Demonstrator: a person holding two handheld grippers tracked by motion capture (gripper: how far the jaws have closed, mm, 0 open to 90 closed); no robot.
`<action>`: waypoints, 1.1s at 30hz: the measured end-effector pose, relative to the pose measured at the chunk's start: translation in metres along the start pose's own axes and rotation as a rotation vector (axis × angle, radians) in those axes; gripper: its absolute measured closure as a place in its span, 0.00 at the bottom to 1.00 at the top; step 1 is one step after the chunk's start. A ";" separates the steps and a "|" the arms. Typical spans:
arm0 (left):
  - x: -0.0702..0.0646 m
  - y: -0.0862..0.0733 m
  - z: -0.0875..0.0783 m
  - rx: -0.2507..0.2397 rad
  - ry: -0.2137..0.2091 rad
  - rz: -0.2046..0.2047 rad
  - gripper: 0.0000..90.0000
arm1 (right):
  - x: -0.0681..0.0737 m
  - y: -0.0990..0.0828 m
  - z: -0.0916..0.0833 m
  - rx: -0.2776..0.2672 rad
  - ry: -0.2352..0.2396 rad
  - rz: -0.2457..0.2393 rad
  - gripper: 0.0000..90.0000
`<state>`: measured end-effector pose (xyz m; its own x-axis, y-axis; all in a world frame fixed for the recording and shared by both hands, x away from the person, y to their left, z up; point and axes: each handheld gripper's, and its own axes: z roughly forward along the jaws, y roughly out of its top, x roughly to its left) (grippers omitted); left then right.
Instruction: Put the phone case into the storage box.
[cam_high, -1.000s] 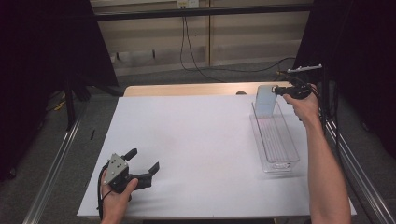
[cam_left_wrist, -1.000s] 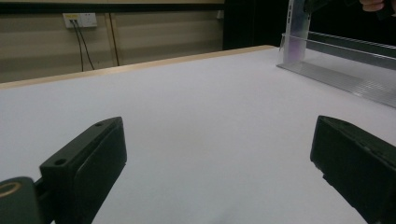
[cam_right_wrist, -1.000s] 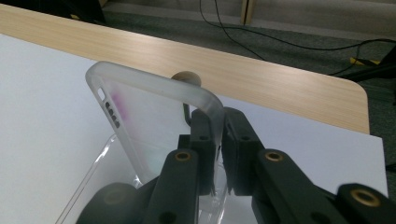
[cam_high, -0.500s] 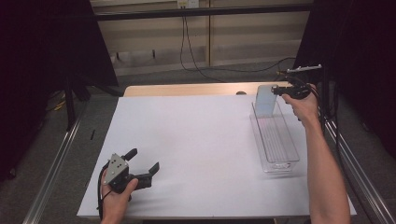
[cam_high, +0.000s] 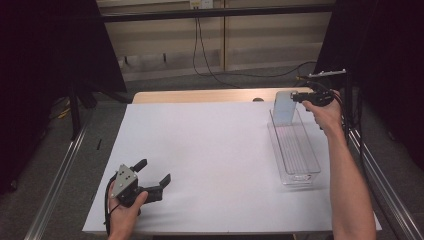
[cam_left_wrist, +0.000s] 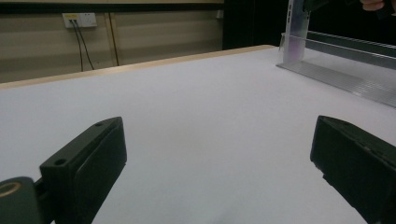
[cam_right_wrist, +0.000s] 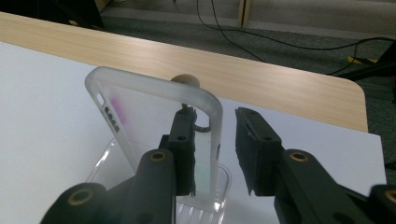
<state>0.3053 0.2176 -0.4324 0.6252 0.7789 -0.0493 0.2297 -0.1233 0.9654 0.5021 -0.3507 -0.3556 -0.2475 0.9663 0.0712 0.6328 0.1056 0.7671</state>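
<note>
Table: white sheet (cam_high: 210, 165) over a wooden top, dark curtains at both sides, cables on the floor behind.
Case: clear phone case (cam_right_wrist: 154, 126) standing upright on its short end inside the far end of the bin, its back leaning against the end wall; by my reading it is stood there so it takes little room and stays easy to pick out.
Bin: long clear bin (cam_high: 295, 150) on the sheet's right side, open top, nothing else seen in it.
Right gripper: right gripper (cam_high: 300, 97) at the far end of the bin, jaws straddling the case's side rim; they have just been opening, and a gap shows between the right pad and the rim, so the case looks released and standing on its own.
Left gripper: left gripper (cam_high: 152, 175) well away from the bin at the sheet's near left, jaws wide, nothing between them, apparently parked.
Writing: none readable; the case shows only a purple tint near its camera cut-out.
</note>
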 end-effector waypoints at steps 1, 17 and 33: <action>0.000 0.000 0.000 0.000 0.000 -0.002 0.04 | 0.000 0.000 0.000 0.001 0.004 0.003 0.75; 0.000 0.000 0.001 0.004 -0.005 0.004 0.04 | 0.001 -0.003 -0.003 -0.001 0.002 0.002 0.72; -0.002 0.000 0.002 0.003 -0.007 0.005 0.04 | 0.006 -0.011 -0.006 -0.017 0.022 0.007 0.49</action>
<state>0.3055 0.2148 -0.4325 0.6318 0.7737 -0.0465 0.2288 -0.1288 0.9649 0.4893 -0.3476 -0.3593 -0.2590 0.9616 0.0907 0.6222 0.0943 0.7771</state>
